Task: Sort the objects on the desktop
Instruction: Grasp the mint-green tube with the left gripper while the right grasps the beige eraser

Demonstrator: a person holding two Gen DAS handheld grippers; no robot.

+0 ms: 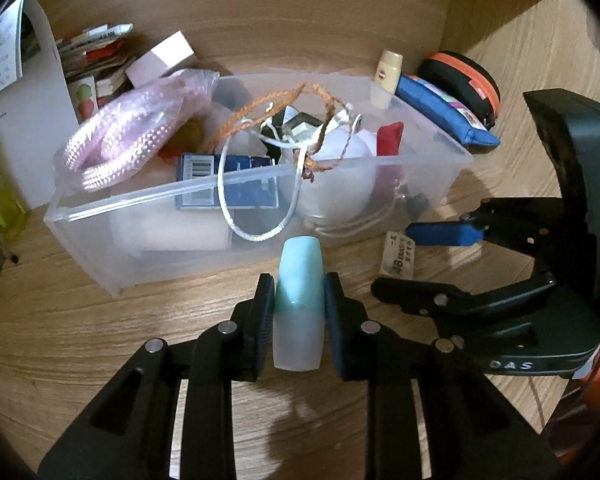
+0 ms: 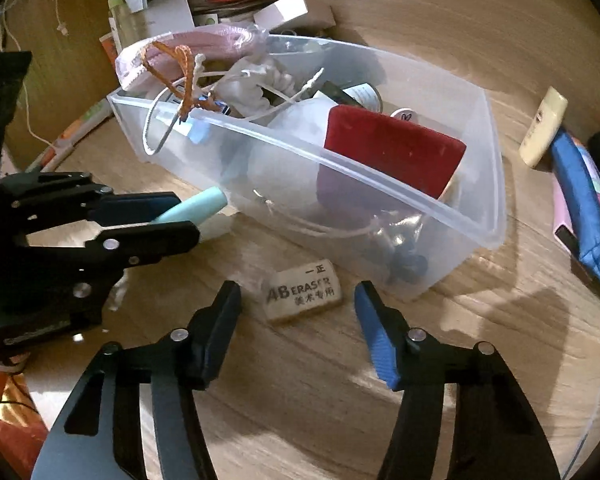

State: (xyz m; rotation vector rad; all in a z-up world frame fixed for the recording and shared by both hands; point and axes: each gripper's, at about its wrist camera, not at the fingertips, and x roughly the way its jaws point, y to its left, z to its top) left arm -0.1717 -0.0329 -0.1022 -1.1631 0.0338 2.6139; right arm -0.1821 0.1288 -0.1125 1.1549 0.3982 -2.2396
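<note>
One wooden desk (image 2: 420,360) carries everything, and the biggest thing on it is a clear plastic bin (image 1: 148,256) crammed with cords, a pink rope bundle (image 1: 116,148) and a red block (image 2: 392,148). Just in front of the bin, the left gripper (image 1: 298,312) clamps a small teal-and-white tube (image 1: 298,292). The right gripper (image 2: 298,300) stands partly spread, its fingers on either side of a printed eraser (image 2: 304,292) lying on the desk, not touching it.

left tongs (image 1: 299,312): clamped on load | right tongs (image 2: 298,304): spread, empty
</note>
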